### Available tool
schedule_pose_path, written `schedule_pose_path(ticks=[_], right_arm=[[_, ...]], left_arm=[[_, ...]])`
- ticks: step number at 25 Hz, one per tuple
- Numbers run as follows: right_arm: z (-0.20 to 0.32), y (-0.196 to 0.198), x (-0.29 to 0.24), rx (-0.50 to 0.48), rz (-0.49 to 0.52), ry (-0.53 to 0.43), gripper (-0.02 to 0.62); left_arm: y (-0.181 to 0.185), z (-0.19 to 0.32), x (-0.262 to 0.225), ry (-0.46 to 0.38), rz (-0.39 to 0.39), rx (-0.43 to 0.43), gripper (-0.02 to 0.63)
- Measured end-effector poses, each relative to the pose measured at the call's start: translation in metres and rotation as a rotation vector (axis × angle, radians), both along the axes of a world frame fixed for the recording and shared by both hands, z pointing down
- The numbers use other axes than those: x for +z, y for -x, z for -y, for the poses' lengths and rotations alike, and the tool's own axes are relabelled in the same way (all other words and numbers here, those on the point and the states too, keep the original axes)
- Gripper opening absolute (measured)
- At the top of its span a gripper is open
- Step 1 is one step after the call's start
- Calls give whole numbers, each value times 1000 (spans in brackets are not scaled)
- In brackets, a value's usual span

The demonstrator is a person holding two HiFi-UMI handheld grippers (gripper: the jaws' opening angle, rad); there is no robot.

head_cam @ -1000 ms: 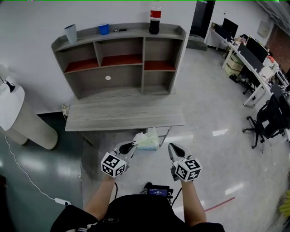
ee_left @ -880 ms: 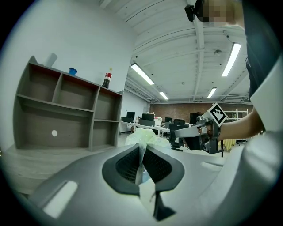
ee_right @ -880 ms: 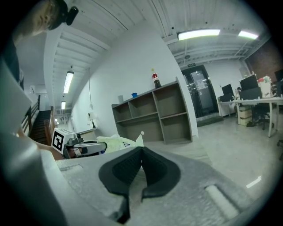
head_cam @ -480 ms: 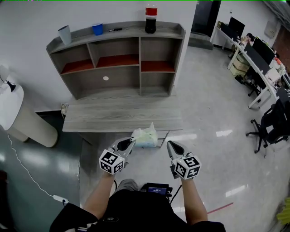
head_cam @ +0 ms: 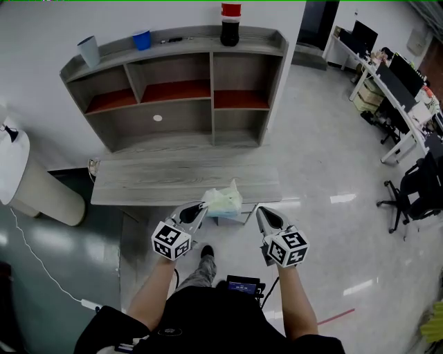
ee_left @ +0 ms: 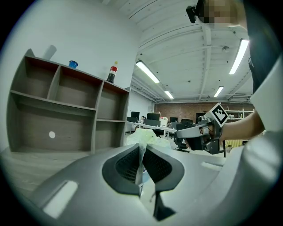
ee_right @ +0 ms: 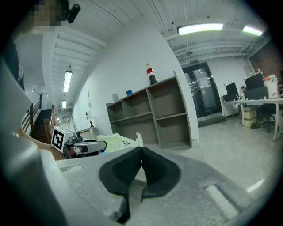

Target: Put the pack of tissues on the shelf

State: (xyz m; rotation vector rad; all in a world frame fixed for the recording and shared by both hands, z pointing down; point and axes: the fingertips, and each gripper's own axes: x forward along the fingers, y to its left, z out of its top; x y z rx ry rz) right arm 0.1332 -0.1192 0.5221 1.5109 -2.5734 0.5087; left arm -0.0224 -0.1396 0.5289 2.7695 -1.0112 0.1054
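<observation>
A view from above shows a person holding 2 claws out toward a grey wooden worktop (head_cam: 159,181). The left claw (head_cam: 199,208) is clamped on a fold of wrapper of the pack of tissues (head_cam: 223,200). This soft, pale green pack sticks out just ahead and to the right of the claw's tips, over the worktop's near edge. The right claw (head_cam: 262,213) is closed with nothing in it. It sits level with the left claw and just right of the pack, not touching it. Well ahead of both claws, at the back of the worktop, stands the open shelf (head_cam: 211,90). On its top sit a dark bottle (head_cam: 230,21), a blue cup (head_cam: 142,39) and a pale cup (head_cam: 88,50).
</observation>
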Motion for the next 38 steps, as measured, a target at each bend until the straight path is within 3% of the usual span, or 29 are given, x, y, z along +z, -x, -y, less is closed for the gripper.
schedule_pose_path(ticks=[22,38], right_arm=[[165,5,-4,84,-31,-2,-2],[198,-10,1,99,-45,16,-2]], left_arm=[[11,169,3,-11,-5,51,12],[-6,207,12,15,-22,63,12]])
